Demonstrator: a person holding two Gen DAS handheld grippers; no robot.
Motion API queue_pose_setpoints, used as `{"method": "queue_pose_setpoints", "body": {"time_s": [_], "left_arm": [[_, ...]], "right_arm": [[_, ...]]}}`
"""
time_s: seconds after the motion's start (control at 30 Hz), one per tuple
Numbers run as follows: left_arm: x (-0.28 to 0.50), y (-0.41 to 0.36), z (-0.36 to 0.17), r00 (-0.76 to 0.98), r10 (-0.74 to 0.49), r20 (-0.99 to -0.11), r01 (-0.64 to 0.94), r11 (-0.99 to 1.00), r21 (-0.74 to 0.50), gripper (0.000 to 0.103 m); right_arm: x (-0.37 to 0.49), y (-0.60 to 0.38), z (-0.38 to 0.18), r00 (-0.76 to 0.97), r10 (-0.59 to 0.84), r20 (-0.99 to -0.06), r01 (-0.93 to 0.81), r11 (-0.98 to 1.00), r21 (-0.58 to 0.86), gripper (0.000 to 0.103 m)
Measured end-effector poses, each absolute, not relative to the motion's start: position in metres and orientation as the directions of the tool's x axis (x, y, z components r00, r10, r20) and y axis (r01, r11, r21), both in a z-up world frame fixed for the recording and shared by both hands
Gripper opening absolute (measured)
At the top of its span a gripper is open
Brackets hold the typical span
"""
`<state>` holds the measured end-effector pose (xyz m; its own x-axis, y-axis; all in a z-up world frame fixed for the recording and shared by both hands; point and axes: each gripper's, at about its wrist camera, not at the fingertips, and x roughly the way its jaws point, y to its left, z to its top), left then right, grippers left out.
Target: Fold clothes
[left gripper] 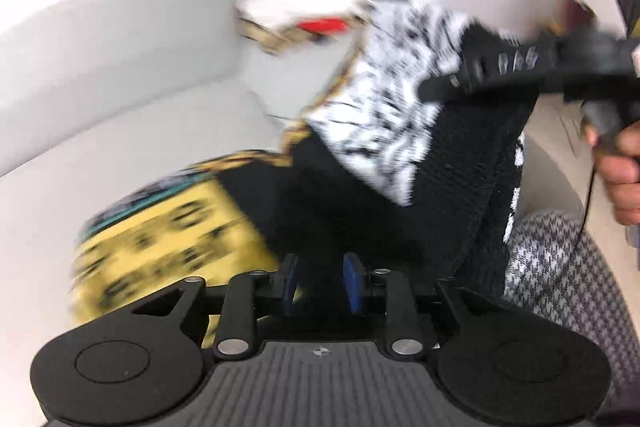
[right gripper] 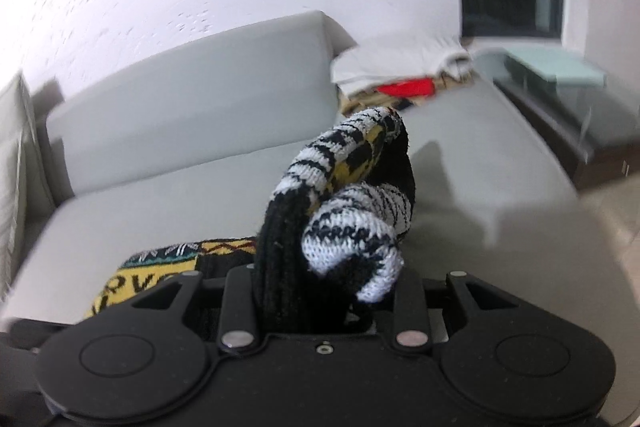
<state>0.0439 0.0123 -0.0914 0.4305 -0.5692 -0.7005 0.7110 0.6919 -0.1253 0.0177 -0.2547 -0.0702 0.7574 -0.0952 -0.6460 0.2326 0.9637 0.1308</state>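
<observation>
A knitted sweater (left gripper: 360,163) in black, white and yellow patterns hangs between my two grippers above a grey sofa. My left gripper (left gripper: 320,283) is shut on its black edge, blue pads pressing the fabric. My right gripper (left gripper: 452,87) shows at the upper right of the left wrist view, shut on another part of the sweater. In the right wrist view the sweater (right gripper: 352,203) bunches up out of my right gripper (right gripper: 316,291), whose fingertips are hidden by the knit. The yellow part (right gripper: 136,287) droops onto the seat.
The grey sofa seat (right gripper: 160,203) and backrest (right gripper: 192,99) lie ahead. A stack of folded clothes (right gripper: 400,71), white on top with red below, sits at the far end. A glass-topped side table (right gripper: 560,79) stands to the right. Houndstooth trousers (left gripper: 560,291) show at lower right.
</observation>
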Motion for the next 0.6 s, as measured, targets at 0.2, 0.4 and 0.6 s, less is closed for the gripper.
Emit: {"method": "queue_pose_setpoints", "body": {"time_s": [0.2, 0.4, 0.6], "left_arm": [[0.025, 0.142, -0.081, 0.577, -0.477, -0.663, 0.495, 0.850, -0.180, 0.027], [0.006, 0.212, -0.082, 0.673, -0.409, -0.616, 0.363, 0.909, -0.207, 0.027], [-0.006, 0.236, -0.087, 0.710, -0.353, -0.610, 0.252, 0.935, -0.249, 0.027]], "right_arm": [[0.021, -0.171, -0.053, 0.796, -0.134, -0.590, 0.109, 0.991, -0.077, 0.031], [0.020, -0.078, -0.060, 0.817, -0.079, -0.571, -0.086, 0.963, -0.256, 0.031], [0.032, 0.014, -0.110, 0.760, -0.007, -0.650, -0.320, 0.866, -0.384, 0.032]]}}
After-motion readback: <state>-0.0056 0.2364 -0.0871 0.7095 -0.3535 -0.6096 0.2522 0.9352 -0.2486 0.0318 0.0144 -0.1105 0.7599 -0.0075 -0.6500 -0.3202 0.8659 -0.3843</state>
